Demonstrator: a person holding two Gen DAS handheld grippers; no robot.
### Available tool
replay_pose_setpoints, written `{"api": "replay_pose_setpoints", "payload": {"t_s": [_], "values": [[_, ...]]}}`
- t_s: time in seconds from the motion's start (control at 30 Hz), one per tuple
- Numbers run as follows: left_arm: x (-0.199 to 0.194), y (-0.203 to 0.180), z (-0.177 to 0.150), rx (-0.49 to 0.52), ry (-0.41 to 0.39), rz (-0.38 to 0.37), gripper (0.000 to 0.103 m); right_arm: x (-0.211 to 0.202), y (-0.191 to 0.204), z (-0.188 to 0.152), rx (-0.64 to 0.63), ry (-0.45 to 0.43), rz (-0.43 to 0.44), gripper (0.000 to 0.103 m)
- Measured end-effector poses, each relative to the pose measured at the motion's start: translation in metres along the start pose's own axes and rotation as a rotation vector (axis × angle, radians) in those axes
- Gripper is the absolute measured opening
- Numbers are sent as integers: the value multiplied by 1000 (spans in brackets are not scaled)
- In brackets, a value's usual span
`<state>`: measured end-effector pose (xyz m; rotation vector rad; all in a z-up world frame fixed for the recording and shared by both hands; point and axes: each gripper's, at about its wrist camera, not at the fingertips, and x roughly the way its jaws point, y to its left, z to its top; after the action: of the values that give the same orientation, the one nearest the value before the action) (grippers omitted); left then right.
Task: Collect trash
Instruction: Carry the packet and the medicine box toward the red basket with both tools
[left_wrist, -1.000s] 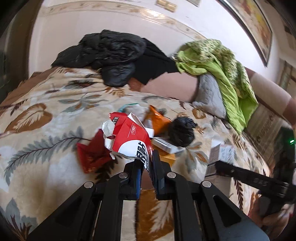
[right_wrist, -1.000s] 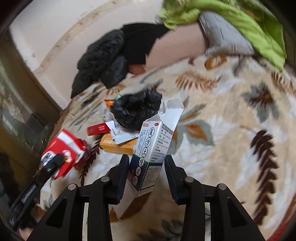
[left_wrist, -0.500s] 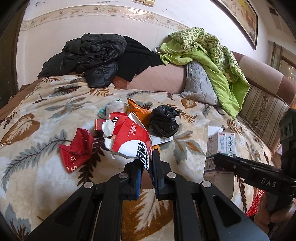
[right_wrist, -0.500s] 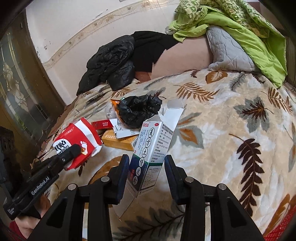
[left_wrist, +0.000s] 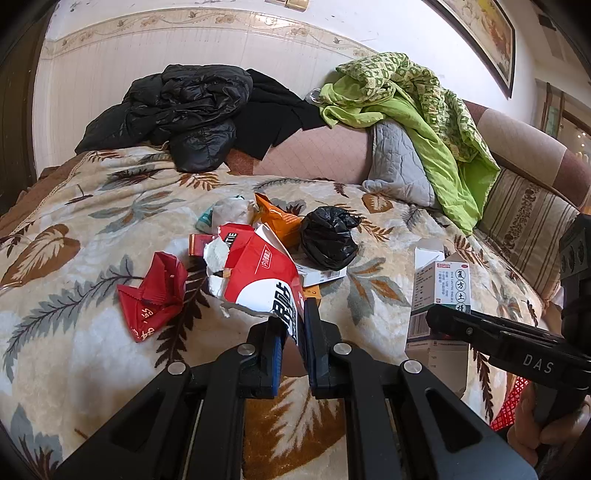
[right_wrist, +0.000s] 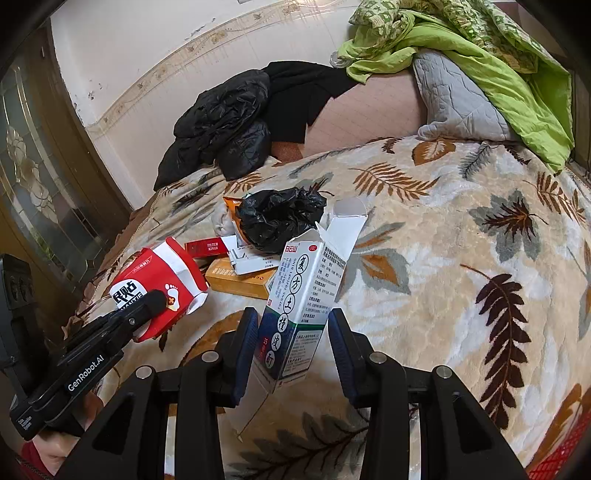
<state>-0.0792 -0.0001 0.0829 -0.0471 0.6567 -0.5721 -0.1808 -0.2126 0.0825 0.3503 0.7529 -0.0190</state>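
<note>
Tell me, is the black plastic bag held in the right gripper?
No, the right gripper holds a white medicine box, while the black plastic bag lies farther back on the blanket.

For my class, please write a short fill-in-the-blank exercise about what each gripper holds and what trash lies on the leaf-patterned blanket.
1. The left gripper is shut on a torn red and white ____.
2. The right gripper holds a tall white and green cardboard ____.
3. The crumpled plastic bag on the leaf-patterned blanket is ____ in colour.

Missing words: packet; box; black
</note>
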Motion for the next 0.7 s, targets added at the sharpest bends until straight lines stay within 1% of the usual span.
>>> {"api": "replay_pose_setpoints", "payload": {"t_s": [0.1,0.17,0.3,0.37,0.5,0.7], "values": [[-1,-1,0,0,2,-28,10,-2,1,-1,7,1,7,42],[-3,-6,-1,8,2,-48,10,-8,2,-1,3,-13,7,42],[-10,-23,-3,40,0,-103,10,-25,0,-4,13,-41,11,42],[-14,-32,-5,53,2,-131,10,-35,-7,-9,40,-41,20,42],[-24,-60,-9,93,7,-193,10,-60,-24,-19,80,-47,22,42],[-35,-113,-11,159,22,-312,10,-121,-62,-35,117,-92,-41,42]]}}
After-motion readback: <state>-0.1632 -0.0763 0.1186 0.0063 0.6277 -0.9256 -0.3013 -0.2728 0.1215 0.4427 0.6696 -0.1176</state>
